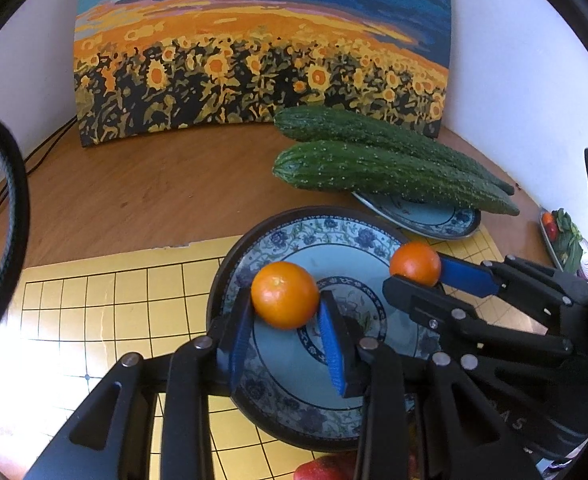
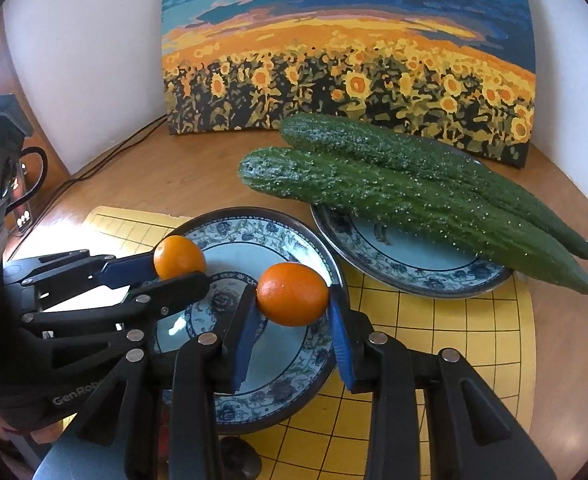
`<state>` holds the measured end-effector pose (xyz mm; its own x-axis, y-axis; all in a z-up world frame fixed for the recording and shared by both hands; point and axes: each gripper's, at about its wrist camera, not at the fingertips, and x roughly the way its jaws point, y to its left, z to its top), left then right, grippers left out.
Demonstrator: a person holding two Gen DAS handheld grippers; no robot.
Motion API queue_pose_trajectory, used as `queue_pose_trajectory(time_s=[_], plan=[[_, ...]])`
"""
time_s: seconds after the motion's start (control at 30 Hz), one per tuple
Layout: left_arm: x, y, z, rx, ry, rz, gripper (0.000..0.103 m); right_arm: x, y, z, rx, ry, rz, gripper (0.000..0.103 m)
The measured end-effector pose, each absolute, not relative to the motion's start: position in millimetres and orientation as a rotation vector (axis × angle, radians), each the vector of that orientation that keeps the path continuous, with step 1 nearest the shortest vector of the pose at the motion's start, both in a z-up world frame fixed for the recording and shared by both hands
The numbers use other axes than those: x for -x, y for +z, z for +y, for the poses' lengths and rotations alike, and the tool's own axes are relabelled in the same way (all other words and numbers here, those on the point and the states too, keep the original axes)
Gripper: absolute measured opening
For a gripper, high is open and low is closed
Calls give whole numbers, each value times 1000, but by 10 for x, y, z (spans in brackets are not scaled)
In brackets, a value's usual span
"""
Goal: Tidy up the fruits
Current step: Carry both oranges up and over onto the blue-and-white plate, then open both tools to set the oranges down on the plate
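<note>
Orange fruit dominated the left wrist view: the left gripper (image 1: 285, 312) clenched one orange (image 1: 285, 295) at frame centre, above the near plate (image 1: 313, 228), which held no fruit on its bare floor. At centre right, the right gripper (image 1: 413, 276) grasped a second orange (image 1: 415, 263) over the same plate. Good practice would be lowering each fruit to the plate floor before releasing, kept apart to avoid rolling.

Right wrist view: the same two grips appeared, the right gripper's orange at frame centre, the left gripper's at centre left. In the upper right, the far plate (image 2: 413, 276) carried two cucumbers (image 2: 413, 196) overhanging its rim, on the yellow mat (image 2: 453, 340).
</note>
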<state>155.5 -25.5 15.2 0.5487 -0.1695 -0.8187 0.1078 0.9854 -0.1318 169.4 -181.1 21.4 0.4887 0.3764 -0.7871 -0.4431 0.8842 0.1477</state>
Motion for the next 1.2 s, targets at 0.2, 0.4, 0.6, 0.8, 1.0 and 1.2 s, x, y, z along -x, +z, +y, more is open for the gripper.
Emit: queue_pose_trajectory(time_s=[0.2, 0.4, 0.6, 0.8, 1.0, 1.2], plan=[[-1559, 162, -253, 73, -161, 983, 34, -1695, 216, -1807, 65, 504, 942, 35], [-1522, 212, -219, 78, -149, 961, 38, -1666, 242, -1830, 36, 512, 932, 42], [-1465, 294, -194, 78, -144, 950, 42, -1596, 325, -1864, 17, 514, 913, 47], [-1361, 374, -219, 77, -151, 947, 42, -1478, 376, -1899, 0, 520, 910, 47], [-1221, 451, -232, 76, -147, 943, 42, -1345, 416, -1948, -4, 514, 902, 47], [-1036, 510, -220, 79, -139, 942, 42, -1166, 462, -2021, -5, 502, 891, 47]])
